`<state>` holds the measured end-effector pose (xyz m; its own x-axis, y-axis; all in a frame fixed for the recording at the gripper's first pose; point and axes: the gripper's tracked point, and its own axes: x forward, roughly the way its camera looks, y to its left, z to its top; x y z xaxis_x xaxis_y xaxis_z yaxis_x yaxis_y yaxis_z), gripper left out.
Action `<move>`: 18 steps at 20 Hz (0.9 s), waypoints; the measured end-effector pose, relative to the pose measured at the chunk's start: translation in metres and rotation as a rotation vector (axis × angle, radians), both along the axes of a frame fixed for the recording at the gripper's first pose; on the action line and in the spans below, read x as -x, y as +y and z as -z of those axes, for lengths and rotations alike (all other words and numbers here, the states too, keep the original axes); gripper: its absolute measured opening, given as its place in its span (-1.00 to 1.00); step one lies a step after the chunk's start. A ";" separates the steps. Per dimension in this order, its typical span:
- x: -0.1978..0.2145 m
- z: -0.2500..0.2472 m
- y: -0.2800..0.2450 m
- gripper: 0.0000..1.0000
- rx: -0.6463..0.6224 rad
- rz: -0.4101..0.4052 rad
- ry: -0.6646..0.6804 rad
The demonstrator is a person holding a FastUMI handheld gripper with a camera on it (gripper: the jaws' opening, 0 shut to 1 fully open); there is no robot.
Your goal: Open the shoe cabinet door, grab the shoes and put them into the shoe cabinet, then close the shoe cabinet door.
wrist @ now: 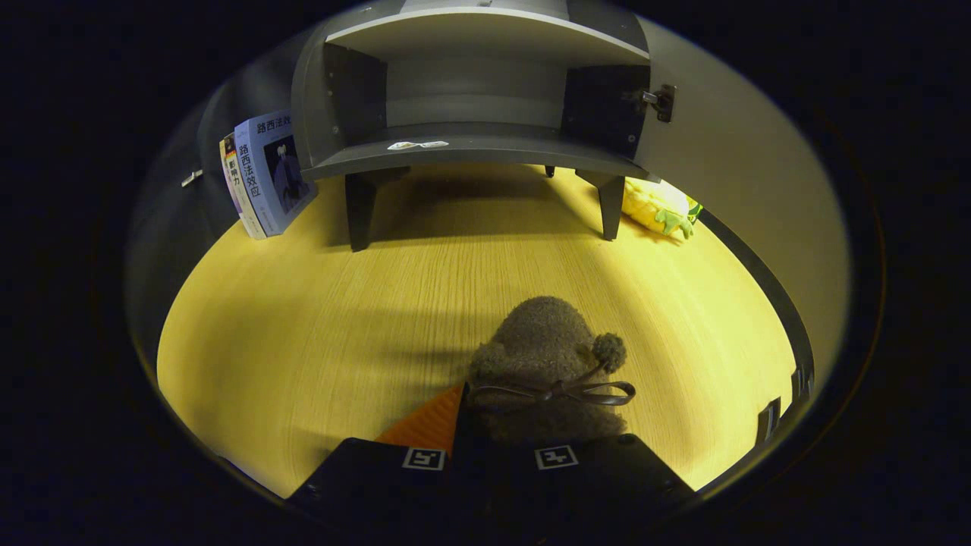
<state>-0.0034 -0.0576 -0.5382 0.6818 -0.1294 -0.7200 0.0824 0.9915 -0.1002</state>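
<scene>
Fuzzy brown fleece is what you have at your gripper (493, 447): a small bootie-style shoe (545, 356) sits between your two fingers, its heel end down in the gap and its rounded toe reaching forward past the fingertips toward the shoe cabinet (478, 98). The fingers look drawn in close on either side of the shoe's rear, but you cannot tell from here whether both actually press on it. A thin dark lace (565, 391) is tied in a bow across the shoe just ahead of the fingers, and a little pom-pom (608, 351) hangs at the shoe's right side.

Beneath and around the shoe lies a pale wood-grain tabletop (303, 334), running all the way up to the cabinet.

The cabinet stands well beyond the shoe, straight ahead of it, grey, raised on short legs, with its front open so you see the lower shelf (470, 148) and the board above it. Its door (728, 167) is swung out to the cabinet's right, a hinge (661, 101) showing at the joint. A few books (262, 178) lean just beside the cabinet's left wall. A yellow and green plush toy (658, 206) lies by the cabinet's right leg, under the open door.
</scene>
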 end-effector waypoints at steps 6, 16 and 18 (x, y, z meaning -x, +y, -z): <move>-0.007 -0.001 -0.006 -0.90 -0.055 0.030 -0.004; -0.001 -0.050 -0.003 -0.90 -0.031 -0.018 -0.025; -0.001 -0.079 -0.001 -0.90 -0.030 -0.024 -0.039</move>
<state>-0.0020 -0.0586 -0.4597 0.7118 -0.0918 -0.6964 0.0618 0.9958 -0.0681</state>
